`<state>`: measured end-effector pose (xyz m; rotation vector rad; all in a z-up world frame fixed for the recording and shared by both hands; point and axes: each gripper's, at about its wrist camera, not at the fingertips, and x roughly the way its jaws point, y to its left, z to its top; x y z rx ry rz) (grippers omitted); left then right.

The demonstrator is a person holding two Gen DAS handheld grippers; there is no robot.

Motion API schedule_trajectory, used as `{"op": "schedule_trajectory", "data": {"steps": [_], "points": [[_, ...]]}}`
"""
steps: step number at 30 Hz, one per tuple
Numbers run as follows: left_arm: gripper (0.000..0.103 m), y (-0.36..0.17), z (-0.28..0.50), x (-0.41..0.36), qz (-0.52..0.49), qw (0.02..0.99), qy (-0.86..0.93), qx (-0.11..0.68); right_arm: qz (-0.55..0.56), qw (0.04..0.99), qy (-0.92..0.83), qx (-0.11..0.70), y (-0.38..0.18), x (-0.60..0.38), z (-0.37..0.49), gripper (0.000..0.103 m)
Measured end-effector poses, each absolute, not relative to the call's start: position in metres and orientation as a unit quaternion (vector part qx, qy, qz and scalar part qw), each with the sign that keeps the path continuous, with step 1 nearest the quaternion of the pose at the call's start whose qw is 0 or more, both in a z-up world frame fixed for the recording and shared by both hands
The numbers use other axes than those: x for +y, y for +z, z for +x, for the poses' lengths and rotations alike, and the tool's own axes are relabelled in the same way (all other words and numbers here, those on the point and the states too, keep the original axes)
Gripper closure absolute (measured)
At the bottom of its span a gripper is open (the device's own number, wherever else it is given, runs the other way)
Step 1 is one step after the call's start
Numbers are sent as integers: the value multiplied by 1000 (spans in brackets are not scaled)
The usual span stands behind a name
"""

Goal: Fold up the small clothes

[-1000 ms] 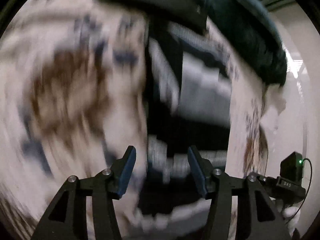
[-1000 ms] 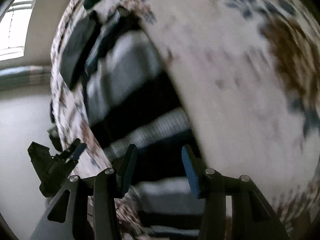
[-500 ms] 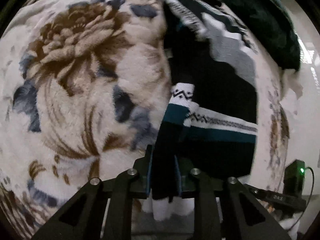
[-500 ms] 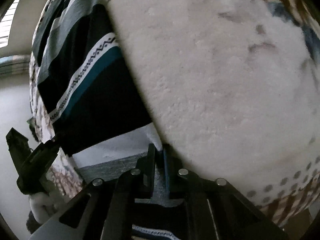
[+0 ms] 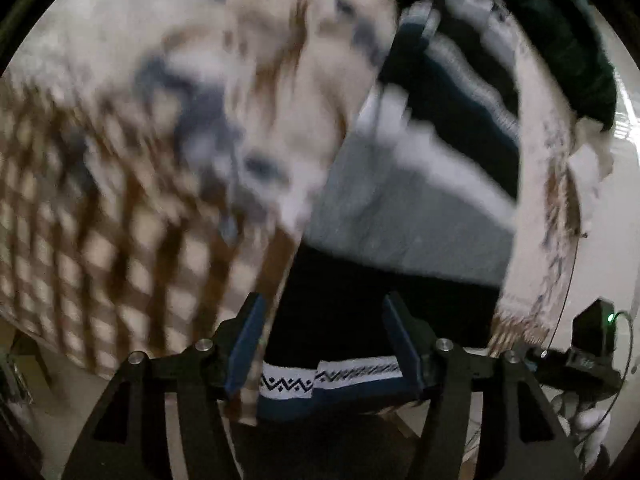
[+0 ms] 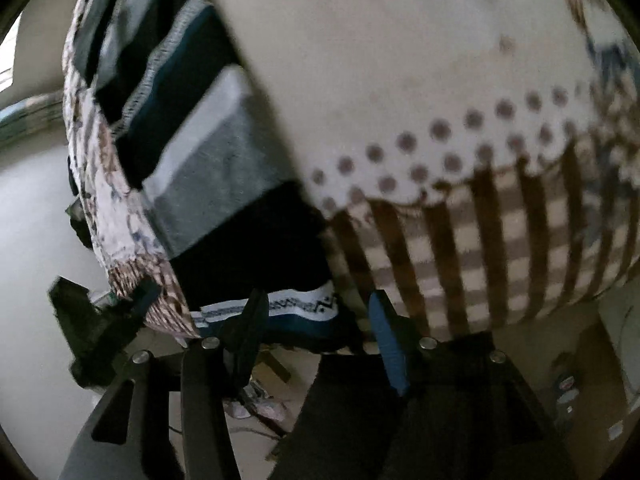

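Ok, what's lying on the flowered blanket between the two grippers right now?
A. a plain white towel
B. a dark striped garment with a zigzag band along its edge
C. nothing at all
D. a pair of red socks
B: a dark striped garment lies on the blanket, its white zigzag band at the near edge between the left gripper's opening jaws.
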<state>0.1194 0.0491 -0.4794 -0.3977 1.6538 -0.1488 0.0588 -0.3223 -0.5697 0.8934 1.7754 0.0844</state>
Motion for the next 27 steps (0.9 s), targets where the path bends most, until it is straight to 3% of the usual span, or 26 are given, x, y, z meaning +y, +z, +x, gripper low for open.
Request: {"op": "schedule_trajectory", "data": {"steps": [2,3,4,5,6,7,8,9,12,15,17,18,19,21,27], "points": [[47,-494,110,42,-157,662,-61,730,372,538,43,755,-589,-308,56,48],[63,-496,104,37,-141,681,-61,716,366,537,45,759,-599,-304,54,48],[90,-495,101,34,-136,690,-67,708,361,533,50,764,-607,-297,54,48],[94,-491,97,31,-135,697,-76,700,361,528,55,767,-615,-289,53,48],[94,-486,95,29,-126,706,-75,693,367,523,58,767,-621,-283,51,48],[95,-480,92,26,-117,714,-76,686,375,519,65,765,-624,-276,48,55],[95,-477,90,26,-116,718,-76,682,373,523,67,764,-624,-271,45,71],[95,-474,89,31,-127,720,-73,678,363,533,64,762,-622,-266,44,95],[95,-482,89,45,-158,712,-64,681,350,559,55,750,-612,-268,36,96],[91,-485,90,46,-174,700,-83,687,334,566,72,750,-610,-263,39,94],[72,-489,88,53,-191,694,-89,688,331,559,84,755,-610,-257,44,83],[57,-496,86,57,-213,685,-102,689,333,556,84,757,-614,-253,48,68],[51,-500,83,63,-225,678,-109,691,338,556,84,754,-615,-258,48,58],[47,-512,79,65,-246,667,-122,693,362,559,94,740,-620,-267,46,51],[37,-513,83,47,-230,665,-143,695,405,544,117,726,-629,-262,45,51]]}}
